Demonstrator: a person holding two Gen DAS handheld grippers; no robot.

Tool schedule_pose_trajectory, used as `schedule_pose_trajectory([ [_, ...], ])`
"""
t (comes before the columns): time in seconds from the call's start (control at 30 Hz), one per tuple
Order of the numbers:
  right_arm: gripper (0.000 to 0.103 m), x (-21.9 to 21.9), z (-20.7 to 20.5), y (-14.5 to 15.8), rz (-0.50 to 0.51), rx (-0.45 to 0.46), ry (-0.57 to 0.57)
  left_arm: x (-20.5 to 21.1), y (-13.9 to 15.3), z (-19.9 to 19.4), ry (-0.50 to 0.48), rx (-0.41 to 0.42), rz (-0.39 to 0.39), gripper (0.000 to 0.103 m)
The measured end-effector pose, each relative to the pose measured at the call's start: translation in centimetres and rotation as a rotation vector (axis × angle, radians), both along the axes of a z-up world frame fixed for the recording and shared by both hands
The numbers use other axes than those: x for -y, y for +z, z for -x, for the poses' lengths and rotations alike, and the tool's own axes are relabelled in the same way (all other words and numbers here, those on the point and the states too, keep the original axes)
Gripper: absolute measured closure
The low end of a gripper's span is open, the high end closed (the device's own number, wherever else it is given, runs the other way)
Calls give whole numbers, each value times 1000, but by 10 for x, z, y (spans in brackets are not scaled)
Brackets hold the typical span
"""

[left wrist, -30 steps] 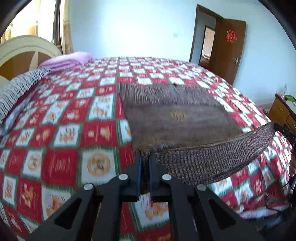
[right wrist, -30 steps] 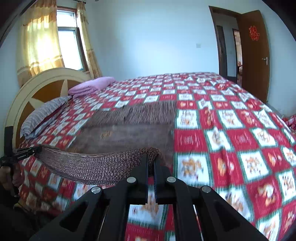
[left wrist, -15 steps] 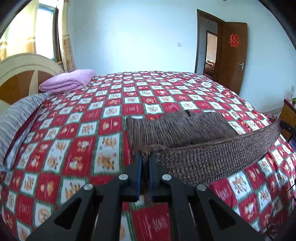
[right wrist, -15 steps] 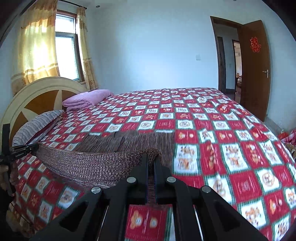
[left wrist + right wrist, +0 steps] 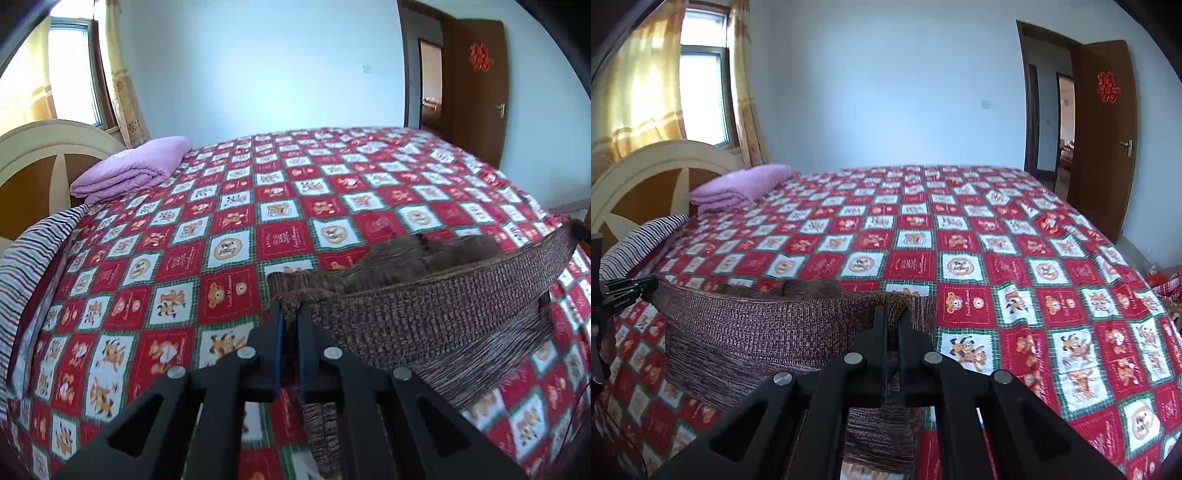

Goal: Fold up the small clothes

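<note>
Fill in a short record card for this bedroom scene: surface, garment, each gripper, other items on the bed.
surface: bed with red checked quilt
garment: brown knit garment, stretched between both grippers, part trailing on the quilt
left gripper: shut on one garment corner
right gripper: shut on the other corner
other items: folded purple blanket, striped pillow near the headboard

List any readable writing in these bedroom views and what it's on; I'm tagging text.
"囍": red paper sign on the brown door.
Script in the bedspread squares: too small and blurred to read.
Pale lettering on the other gripper at the left edge: too small to read.
</note>
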State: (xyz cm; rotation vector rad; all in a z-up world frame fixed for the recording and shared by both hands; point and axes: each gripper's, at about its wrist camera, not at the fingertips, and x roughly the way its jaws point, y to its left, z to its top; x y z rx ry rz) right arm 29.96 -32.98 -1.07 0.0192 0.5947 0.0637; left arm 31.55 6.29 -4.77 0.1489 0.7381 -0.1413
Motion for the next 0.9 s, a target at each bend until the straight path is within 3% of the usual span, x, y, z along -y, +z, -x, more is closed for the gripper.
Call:
schedule_pose_trajectory([
  [0.3, 100, 1, -90, -55, 41, -133, -50, 21, -59, -72, 23, -115, -85, 96],
  [0.43, 99, 1, -133, -93, 71, -231, -44, 28, -92, -97, 84, -141, -157, 85],
  [0.47, 95, 2, -138, -98, 85, -242, -49, 27, -94, -98, 97, -138, -163, 84],
  [0.53, 65, -3, -135, -98, 145, -243, -52, 25, -90, -89, 89, -132, -140, 78],
  [0.57, 33, -7, -129, -97, 172, -238, -35, 25, -87, -81, 75, -119, -141, 72],
  [0.6, 24, -13, -121, -96, 194, -228, -3, 27, -84, -72, 60, -101, -155, 49],
  [0.63, 24, -20, -113, -95, 215, -220, 37, 28, -81, -60, 41, -76, -180, 19],
  [0.67, 24, -26, -109, -96, 238, -223, 66, 29, -79, -50, 23, -51, -197, 9],
  [0.7, 24, -33, -105, -100, 265, -238, 96, 30, -79, -43, 7, -28, -218, 4],
  [0.8, 24, -59, -103, -117, 354, -282, 184, 39, -89, -36, -39, -28, -288, 4],
  [0.9, 24, -81, -107, -127, 506, -255, 197, 49, -105, -44, -45, -32, -357, 3],
])
